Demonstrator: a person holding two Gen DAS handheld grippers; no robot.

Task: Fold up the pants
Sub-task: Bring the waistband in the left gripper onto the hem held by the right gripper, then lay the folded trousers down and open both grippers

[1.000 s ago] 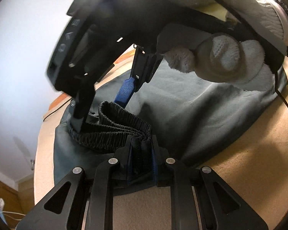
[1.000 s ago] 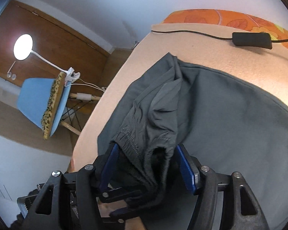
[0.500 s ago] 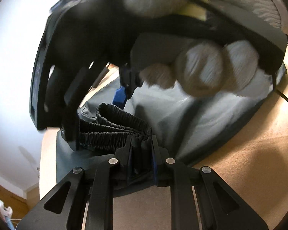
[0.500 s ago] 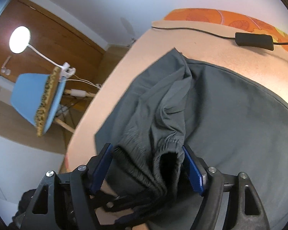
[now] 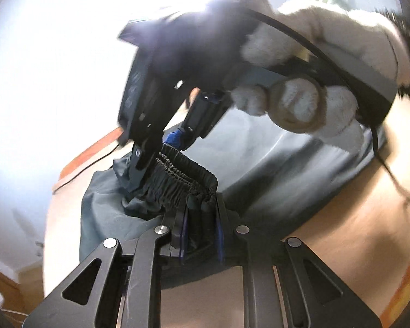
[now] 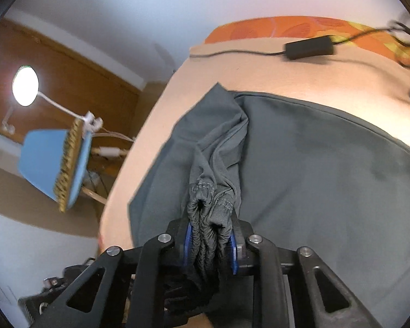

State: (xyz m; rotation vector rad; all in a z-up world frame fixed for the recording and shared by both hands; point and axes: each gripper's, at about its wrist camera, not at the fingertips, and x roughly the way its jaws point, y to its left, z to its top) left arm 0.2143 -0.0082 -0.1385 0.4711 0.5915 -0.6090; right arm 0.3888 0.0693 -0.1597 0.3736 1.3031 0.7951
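A: Entry, left side. The left gripper (image 5: 201, 235) is nearly closed, its blue pads pinching a bunched section of the elastic waistband (image 5: 183, 180) of the grey pants (image 5: 287, 169).

B: And the right?

A: The right gripper (image 6: 209, 248) has just been closing; its jaws now press a gathered wad of the same waistband between them. In the left wrist view it shows from the front, tips down in the band just beyond the left one, carried by a hand in a white knit glove (image 5: 300, 101). That part is motion-blurred, so the exact contact is only probable there.

B: Where do the pants lie?

A: Spread on a beige surface (image 6: 300, 76), most of the fabric flat, waistband end lifted and ruched between the two grippers. A ridge of folds runs away from the right gripper.

B: Surroundings?

A: A black box on a cable (image 6: 309, 47) well beyond the pants; a lit lamp (image 6: 25, 85) and a blue chair (image 6: 49, 161) off the edge.
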